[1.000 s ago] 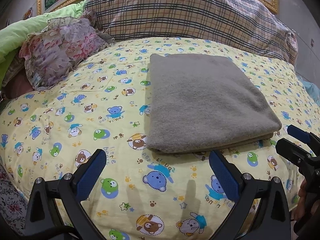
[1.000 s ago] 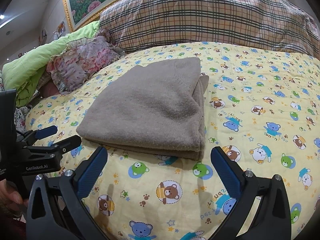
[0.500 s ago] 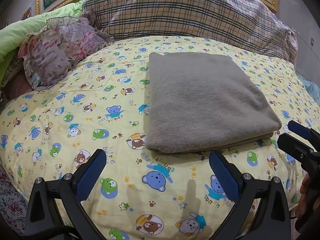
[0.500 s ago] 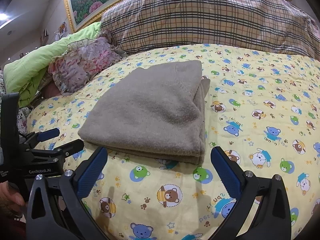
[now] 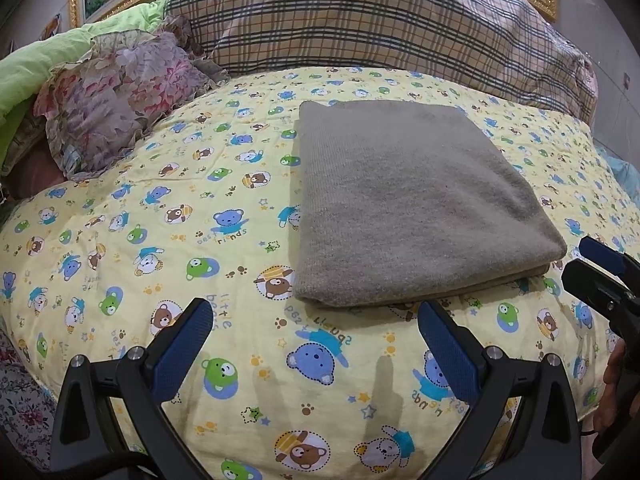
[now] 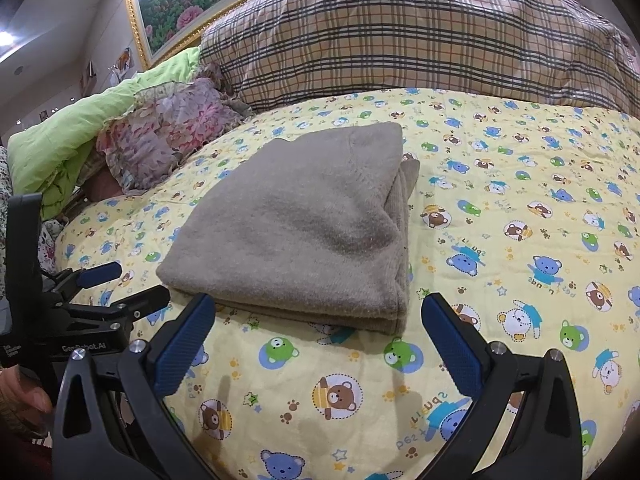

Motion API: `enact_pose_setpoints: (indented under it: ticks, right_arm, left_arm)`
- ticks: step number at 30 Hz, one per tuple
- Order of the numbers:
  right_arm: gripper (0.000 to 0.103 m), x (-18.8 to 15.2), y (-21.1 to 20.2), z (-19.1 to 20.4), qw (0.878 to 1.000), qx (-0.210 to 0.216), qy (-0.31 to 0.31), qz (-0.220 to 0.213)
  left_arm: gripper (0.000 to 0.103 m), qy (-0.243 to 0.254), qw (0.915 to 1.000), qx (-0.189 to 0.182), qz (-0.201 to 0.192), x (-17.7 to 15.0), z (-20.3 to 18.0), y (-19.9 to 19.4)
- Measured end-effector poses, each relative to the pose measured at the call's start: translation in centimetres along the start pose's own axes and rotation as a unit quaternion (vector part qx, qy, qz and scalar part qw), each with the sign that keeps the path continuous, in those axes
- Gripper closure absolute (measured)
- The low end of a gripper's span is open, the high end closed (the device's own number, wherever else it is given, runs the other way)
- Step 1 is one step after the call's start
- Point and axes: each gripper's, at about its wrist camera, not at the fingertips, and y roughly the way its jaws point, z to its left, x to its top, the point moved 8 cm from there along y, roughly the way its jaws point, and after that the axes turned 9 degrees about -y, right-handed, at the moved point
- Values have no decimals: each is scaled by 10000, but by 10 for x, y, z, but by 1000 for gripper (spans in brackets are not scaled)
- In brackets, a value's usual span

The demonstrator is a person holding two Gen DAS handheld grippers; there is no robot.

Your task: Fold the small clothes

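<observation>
A grey-brown knit garment (image 5: 404, 200) lies folded into a flat rectangle on the yellow bear-print quilt (image 5: 180, 220); it also shows in the right wrist view (image 6: 304, 232). My left gripper (image 5: 316, 332) is open and empty, just short of the garment's near edge. My right gripper (image 6: 318, 328) is open and empty, at the garment's near edge. Each gripper shows in the other's view: the right one (image 5: 592, 264) at the garment's right corner, the left one (image 6: 120, 284) at its left corner.
A plaid pillow (image 5: 360, 20) lies across the head of the bed. A floral ruffled cushion (image 5: 116, 92) and a green blanket (image 5: 24, 72) sit at the far left. A gold picture frame (image 6: 132, 20) hangs behind. The bed edge falls away near me.
Both grippers have edged slightly closer to the folded garment and stay open. The garment has not moved.
</observation>
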Motion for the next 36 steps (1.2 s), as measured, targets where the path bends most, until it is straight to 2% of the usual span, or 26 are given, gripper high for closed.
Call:
enact_pose_setpoints:
  ticks: [36]
  right_arm:
    - [0,9,-2,-4,9999,75,114,-26]
  left_arm:
    - [2,114,9999,-76,-10,10,-8,-7]
